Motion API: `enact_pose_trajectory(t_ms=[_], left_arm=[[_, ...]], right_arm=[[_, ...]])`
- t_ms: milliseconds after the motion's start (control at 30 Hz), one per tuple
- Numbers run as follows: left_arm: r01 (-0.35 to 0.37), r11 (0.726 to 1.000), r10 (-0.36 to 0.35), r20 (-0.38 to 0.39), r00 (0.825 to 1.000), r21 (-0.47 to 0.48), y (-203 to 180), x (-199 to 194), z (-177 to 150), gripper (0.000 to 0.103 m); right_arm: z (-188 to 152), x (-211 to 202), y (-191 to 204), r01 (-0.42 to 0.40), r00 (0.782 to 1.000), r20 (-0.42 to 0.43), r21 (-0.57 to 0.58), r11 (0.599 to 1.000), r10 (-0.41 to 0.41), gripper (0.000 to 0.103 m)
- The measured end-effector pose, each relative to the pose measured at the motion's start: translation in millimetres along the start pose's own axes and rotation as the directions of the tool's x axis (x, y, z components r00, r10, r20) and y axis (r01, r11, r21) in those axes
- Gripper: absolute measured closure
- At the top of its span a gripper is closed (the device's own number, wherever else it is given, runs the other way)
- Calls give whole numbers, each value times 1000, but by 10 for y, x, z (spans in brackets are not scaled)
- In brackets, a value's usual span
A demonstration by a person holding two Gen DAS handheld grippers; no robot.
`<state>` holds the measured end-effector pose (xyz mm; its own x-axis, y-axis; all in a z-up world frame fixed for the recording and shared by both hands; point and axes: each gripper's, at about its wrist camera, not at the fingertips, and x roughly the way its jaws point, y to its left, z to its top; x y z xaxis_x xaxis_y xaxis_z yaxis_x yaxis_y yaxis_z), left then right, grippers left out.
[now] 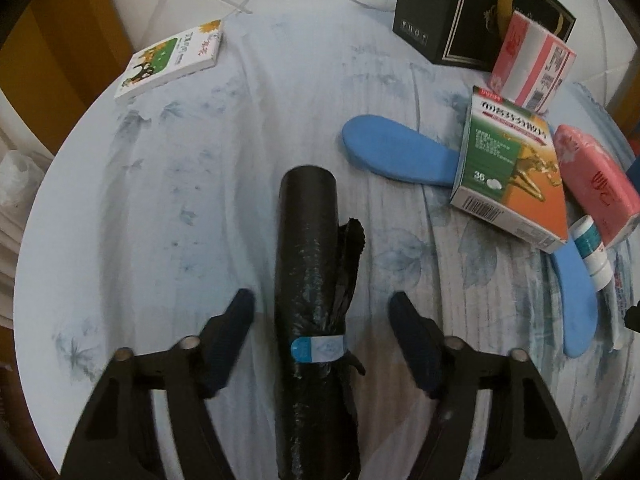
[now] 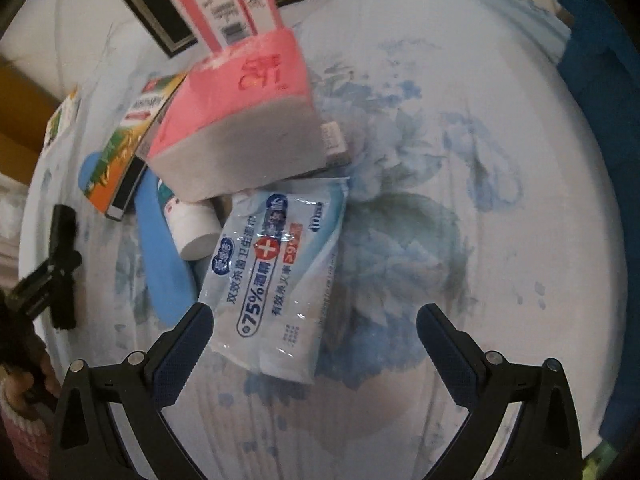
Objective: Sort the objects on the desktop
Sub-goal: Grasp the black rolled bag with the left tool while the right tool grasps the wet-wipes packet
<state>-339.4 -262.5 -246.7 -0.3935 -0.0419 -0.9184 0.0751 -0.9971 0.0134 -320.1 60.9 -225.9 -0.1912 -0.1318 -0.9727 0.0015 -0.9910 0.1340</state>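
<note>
1. Surface: a round table (image 1: 160, 200) under a pale floral cloth is carrying everything.
2. Left wrist view: the left gripper (image 1: 320, 320) is hovering with jaws spread, straddling a black roll (image 1: 308, 260) without touching it, likely lining up a grasp. A book (image 1: 172, 60) is lying well apart; a blue insole (image 1: 396, 152) is poking from under a green box (image 1: 508, 168).
3. Right wrist view: the right gripper (image 2: 314, 332) is gaping over a wipes pack (image 2: 280, 268), gripping nothing. A pink pack (image 2: 240, 116) is leaning on the clutter. Box contents: hidden.
</note>
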Motion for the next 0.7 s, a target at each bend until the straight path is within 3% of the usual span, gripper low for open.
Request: enact_pose_trajectory(t_ms=[167,233,500,567,600,633,700], left_arm=[[-24,999,24,-2,1000,45,-96,-57,19,60],[2,999,-2,-3,1000,46,-117,-105,4,62],[33,999,-32,-17,999,31,-171,-28,-33,62],[48,998,-48,-16,999,28,-177,-44,-54,69],[59,998,-59,-18,998,28,-192,-56,-78,69],[72,997,-71,-20,997,31,-223,-78,-116,69],[91,995,-90,-24,996,38,-291,-142,-186,69]], right_arm=[[34,20,146,27,999,18,-40,999,-27,5],[47,28,212,30,999,23,-55,998,-29,16],[35,245,243,60,998,-21,-66,996,-61,18],[12,218,249,71,997,-2,-88,994,-71,32],[1,190,251,75,997,8,-97,992,-74,53],[-8,154,244,66,998,17,-97,993,-65,65],[-32,75,214,57,998,32,-94,994,-54,76]])
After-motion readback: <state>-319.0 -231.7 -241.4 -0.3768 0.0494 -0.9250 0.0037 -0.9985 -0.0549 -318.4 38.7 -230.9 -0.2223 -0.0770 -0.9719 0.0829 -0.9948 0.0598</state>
